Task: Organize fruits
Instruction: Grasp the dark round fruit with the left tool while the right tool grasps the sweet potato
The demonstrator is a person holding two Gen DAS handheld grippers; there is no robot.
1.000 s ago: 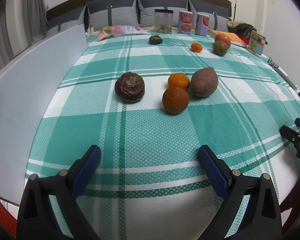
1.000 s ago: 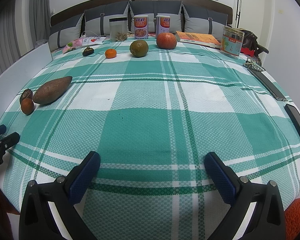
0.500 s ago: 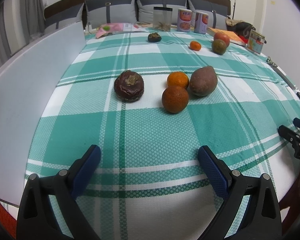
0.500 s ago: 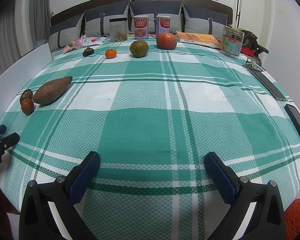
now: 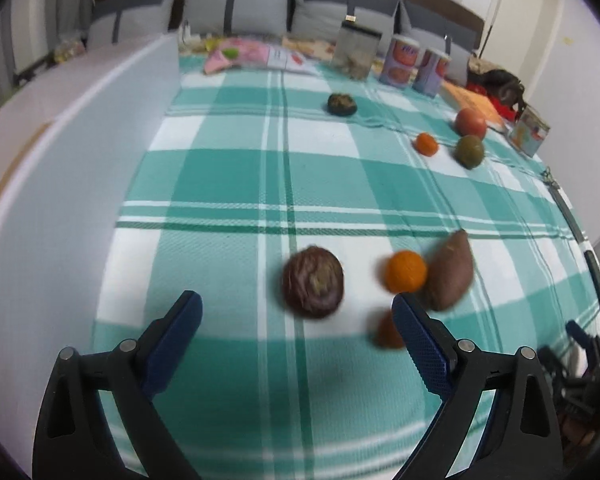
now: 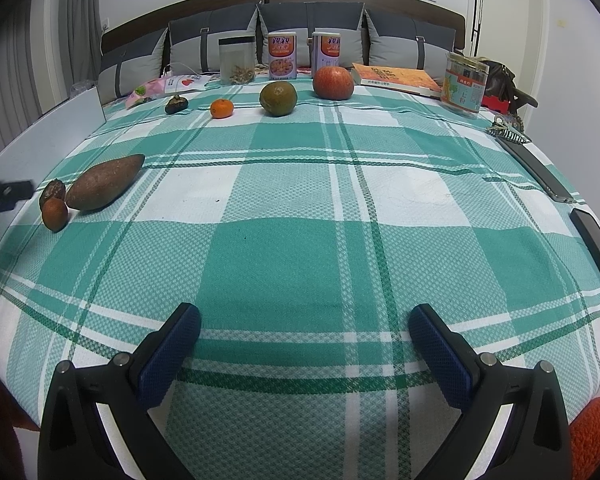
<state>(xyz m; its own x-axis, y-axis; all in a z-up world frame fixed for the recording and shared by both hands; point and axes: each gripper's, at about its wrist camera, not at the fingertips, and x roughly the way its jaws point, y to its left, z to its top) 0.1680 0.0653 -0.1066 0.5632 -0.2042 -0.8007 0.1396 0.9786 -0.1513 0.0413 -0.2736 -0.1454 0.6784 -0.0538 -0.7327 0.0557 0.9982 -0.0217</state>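
Observation:
My left gripper (image 5: 296, 312) is open and empty, just short of a dark purple round fruit (image 5: 313, 287). Right of it lie an orange (image 5: 405, 271), a second orange (image 5: 388, 330) partly behind my right finger, and a brown sweet potato (image 5: 449, 276). At the far side sit a dark fruit (image 5: 341, 104), a small orange (image 5: 426, 144), a green fruit (image 5: 469, 151) and a red apple (image 5: 470, 122). My right gripper (image 6: 304, 336) is open and empty over the cloth; its view shows the sweet potato (image 6: 104, 182) at left and the far apple (image 6: 333, 82).
A green-and-white checked cloth (image 6: 300, 220) covers the table. A white board (image 5: 60, 168) borders the left side. Two cans (image 6: 282, 56), a clear jar (image 6: 236, 60), a book (image 6: 396, 77) and a tin (image 6: 463, 83) stand at the back. Dark flat objects (image 6: 540, 170) lie at right.
My left gripper has moved forward and up toward the purple fruit, which now sits just ahead of the fingers; the view is motion-blurred. The right gripper has stayed still.

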